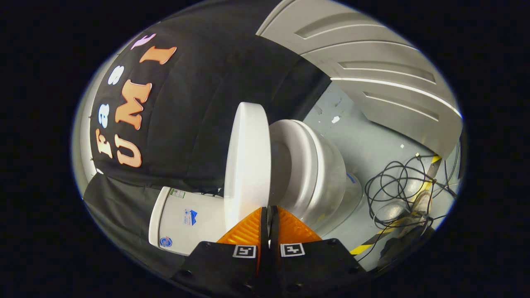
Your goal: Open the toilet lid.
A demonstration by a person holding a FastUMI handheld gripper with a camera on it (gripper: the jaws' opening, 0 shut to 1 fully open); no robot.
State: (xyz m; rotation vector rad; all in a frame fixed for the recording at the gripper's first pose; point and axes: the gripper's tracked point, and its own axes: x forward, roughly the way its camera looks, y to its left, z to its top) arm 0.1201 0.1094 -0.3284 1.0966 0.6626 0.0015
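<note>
One view is available: the gripper view, rolled to one side so that the floor runs up one flank of the scene.

1. Gripper (269, 212). You see both orange fingers (247, 229) pressed together, with only a thin dark seam between them. No part of the lid sits visibly between the pads, so do not treat the gripper as pinching anything. The tips end right at the lid's edge; you cannot tell whether they touch it. Each black finger base carries a small square marker (244, 251).

2. Lid (247, 159). You see the white lid raised off the seat and presented edge-on, just ahead of the fingertips. A clear wedge of space separates the lid from the seat.

3. Seat (302, 159) and bowl (331, 182). The white seat lies on the bowl rim, beyond the fingers and beside the lid. The bowl stands on the grey floor (364, 136).

4. Tank (186, 221). The white tank sits on the other side of the lid, against the black cloth wall (198, 103). It carries small stickers, too small to read.

5. Surroundings. A tangle of black cables (397, 186) lies on the floor near the bowl, crossing a yellow-and-black tape strip (372, 242). A grey panelled door (372, 62) stands beyond the floor.
</note>
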